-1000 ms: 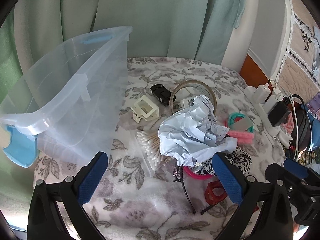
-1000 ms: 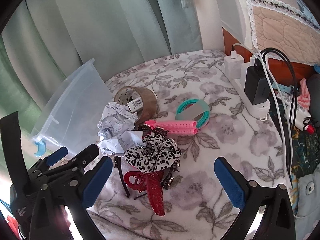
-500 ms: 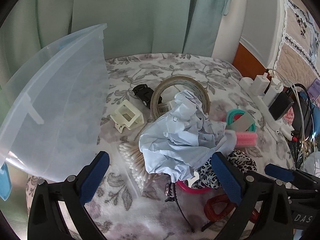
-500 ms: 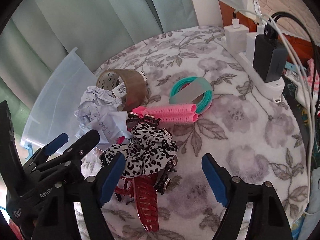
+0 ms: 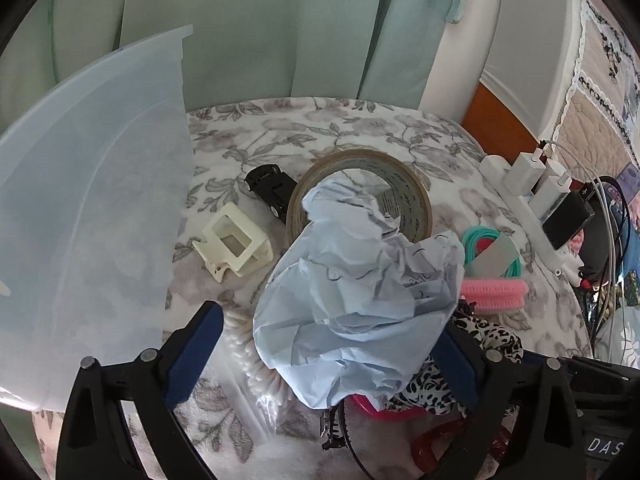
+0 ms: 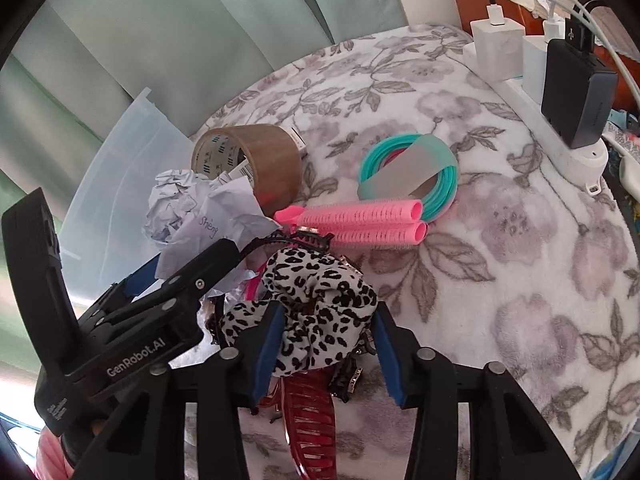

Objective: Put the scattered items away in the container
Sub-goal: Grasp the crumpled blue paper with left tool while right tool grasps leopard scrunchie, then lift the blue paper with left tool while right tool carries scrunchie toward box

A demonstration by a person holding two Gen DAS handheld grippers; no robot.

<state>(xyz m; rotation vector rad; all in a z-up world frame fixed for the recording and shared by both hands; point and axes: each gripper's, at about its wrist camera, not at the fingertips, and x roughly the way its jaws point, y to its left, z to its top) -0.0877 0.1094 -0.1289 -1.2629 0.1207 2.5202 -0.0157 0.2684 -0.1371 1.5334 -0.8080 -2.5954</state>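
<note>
A heap of small items lies on the floral blanket. My left gripper is open, its jaws on either side of a crumpled pale blue paper. My right gripper has closed in around a leopard-print scrunchie, its pads at the scrunchie's sides. A dark red claw clip lies under it. The clear plastic container stands at the left. A brown tape roll, a cream clip, a black toy car and cotton swabs lie nearby.
Pink hair rollers and teal rings lie right of the heap. A white power strip with chargers and cables runs along the right edge. Green curtains hang behind.
Both grippers moved forward and down into the heap. The right jaws narrowed from wide open to close around the scrunchie. The left jaws now straddle the paper.
</note>
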